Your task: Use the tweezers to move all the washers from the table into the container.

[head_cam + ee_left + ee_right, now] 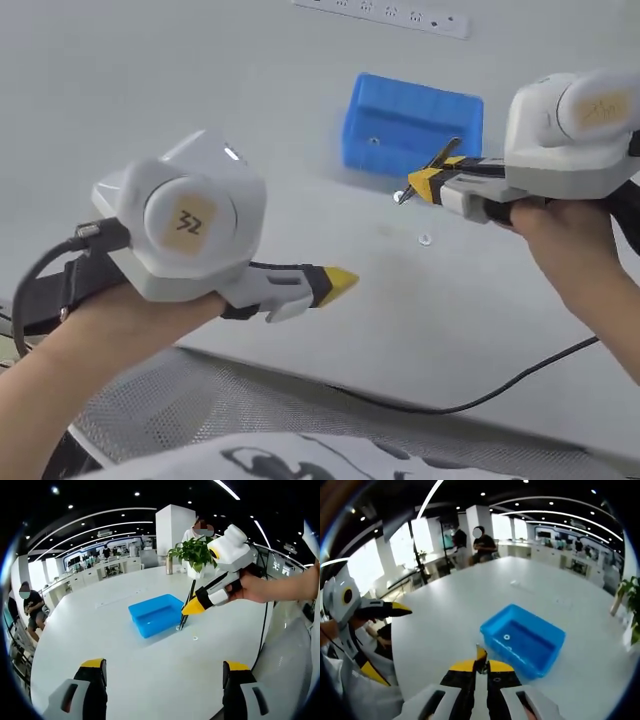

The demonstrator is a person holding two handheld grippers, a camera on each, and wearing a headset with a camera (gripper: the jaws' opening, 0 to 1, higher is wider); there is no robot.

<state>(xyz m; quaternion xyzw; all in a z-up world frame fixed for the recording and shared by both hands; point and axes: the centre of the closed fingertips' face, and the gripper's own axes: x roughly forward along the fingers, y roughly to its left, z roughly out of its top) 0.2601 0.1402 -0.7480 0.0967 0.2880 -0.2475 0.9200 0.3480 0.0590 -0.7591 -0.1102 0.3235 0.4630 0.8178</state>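
Note:
My right gripper [425, 185] is shut on black tweezers [437, 160], held above the white table just in front of the blue container [412, 125]. The tweezers point down and left; a small pale speck sits at their tip, too small to tell whether it is a washer. One washer [374, 141] lies inside the container, seen again as the washer [506, 636] in the right gripper view. Another washer [425, 239] lies on the table below the tweezers. My left gripper [338, 284] hovers open and empty near the table's front, its jaws wide apart in its own view [165, 680].
A power strip [385, 12] lies at the table's far edge. A black cable [470, 403] runs along the front edge. A potted plant [192, 555] stands behind the container. People sit at tables farther off.

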